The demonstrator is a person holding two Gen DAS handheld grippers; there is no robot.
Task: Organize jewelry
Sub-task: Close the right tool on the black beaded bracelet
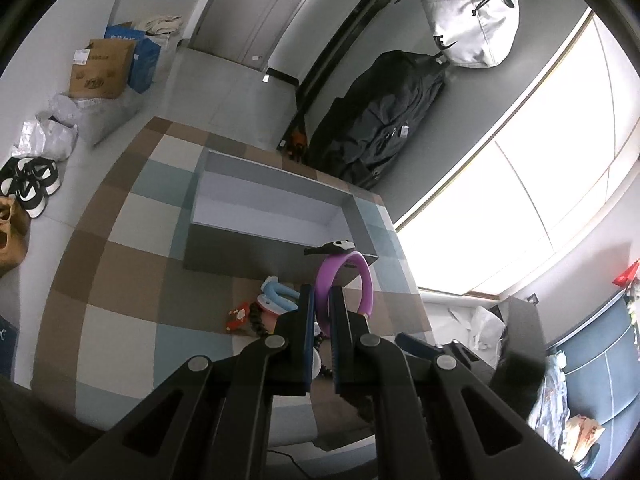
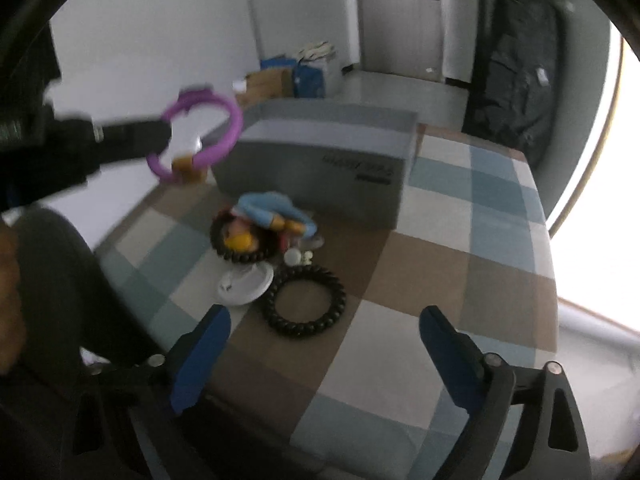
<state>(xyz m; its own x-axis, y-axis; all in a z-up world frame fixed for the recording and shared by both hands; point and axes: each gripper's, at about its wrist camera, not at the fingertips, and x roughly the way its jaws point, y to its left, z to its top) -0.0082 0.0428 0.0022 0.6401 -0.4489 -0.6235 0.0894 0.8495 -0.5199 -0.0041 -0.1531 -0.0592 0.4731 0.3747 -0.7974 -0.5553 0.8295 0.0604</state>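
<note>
Purple bracelet (image 1: 345, 286): pinched by its band in the left gripper (image 1: 322, 300), raised clear of the checked table (image 1: 120, 272), presumably so it can travel to the box.
Grey box (image 1: 276, 216): open and empty behind the pile, the likely destination.
Right gripper (image 2: 324, 340): jaws spread, holding nothing, hanging over the black coil ring (image 2: 304, 300), probably lining up on it.
Remaining pile (image 2: 260, 228): heaped just before the box.

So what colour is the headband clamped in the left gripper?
Purple; the headband shows sharpest in the left wrist view, pinched by the left gripper.
</note>
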